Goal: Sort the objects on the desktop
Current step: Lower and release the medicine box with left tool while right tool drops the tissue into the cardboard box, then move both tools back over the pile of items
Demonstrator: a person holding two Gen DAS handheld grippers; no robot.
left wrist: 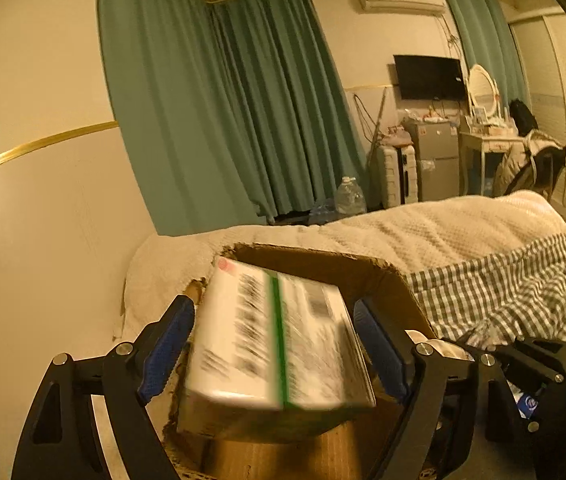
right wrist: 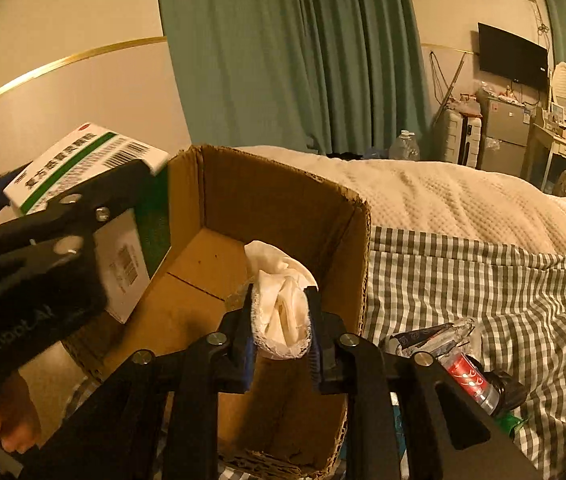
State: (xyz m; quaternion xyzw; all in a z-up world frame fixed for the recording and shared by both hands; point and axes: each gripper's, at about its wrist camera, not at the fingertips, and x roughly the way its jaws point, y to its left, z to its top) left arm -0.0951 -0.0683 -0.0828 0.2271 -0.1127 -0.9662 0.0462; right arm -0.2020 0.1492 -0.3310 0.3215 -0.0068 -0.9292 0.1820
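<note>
A white medicine box (left wrist: 275, 340) with a green stripe lies between the blue pads of my left gripper (left wrist: 275, 312). The box is motion-blurred while the fingers are sharp, so it sits loose in open jaws, over the open brown carton (left wrist: 363, 268). In the right wrist view the same box (right wrist: 83, 152) hangs over the carton's left wall (right wrist: 179, 208). My right gripper (right wrist: 281, 296) is shut on a white lace-edged cloth (right wrist: 283, 312), held above the carton's bare floor.
The carton stands against a bed with a cream blanket (right wrist: 443, 200) and a green checked sheet (right wrist: 483, 280). A red-labelled bottle (right wrist: 467, 376) and a crumpled wrapper (right wrist: 423, 338) lie right of the carton. A person's fingers (right wrist: 3, 428) show at lower left.
</note>
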